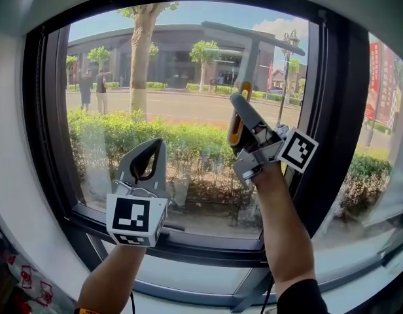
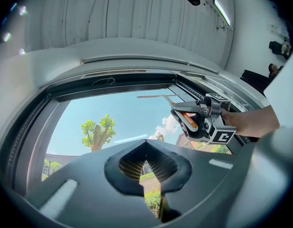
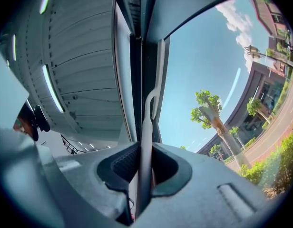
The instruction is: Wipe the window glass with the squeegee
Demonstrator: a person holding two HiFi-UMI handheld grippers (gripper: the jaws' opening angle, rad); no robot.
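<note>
The window glass (image 1: 188, 70) fills the head view inside a dark frame (image 1: 329, 110). My right gripper (image 1: 238, 98) is raised against the pane's right side, near the mullion, and is shut on the squeegee. The squeegee's thin pale handle (image 3: 145, 137) runs up from the jaws to its blade (image 3: 159, 75), which lies along the dark frame edge. From the left gripper view, the squeegee (image 2: 158, 97) juts from the right gripper (image 2: 182, 113) near the pane's upper right. My left gripper (image 1: 157, 144) sits lower left, pointing up at the glass, shut with nothing in it.
A second pane (image 1: 378, 142) lies right of the mullion. The white sill (image 1: 188, 283) runs below the frame. Outside are a tree (image 1: 141, 57), a hedge (image 1: 188, 142), a road and two people (image 1: 93, 87). A slatted ceiling with strip lights (image 3: 51, 87) is overhead.
</note>
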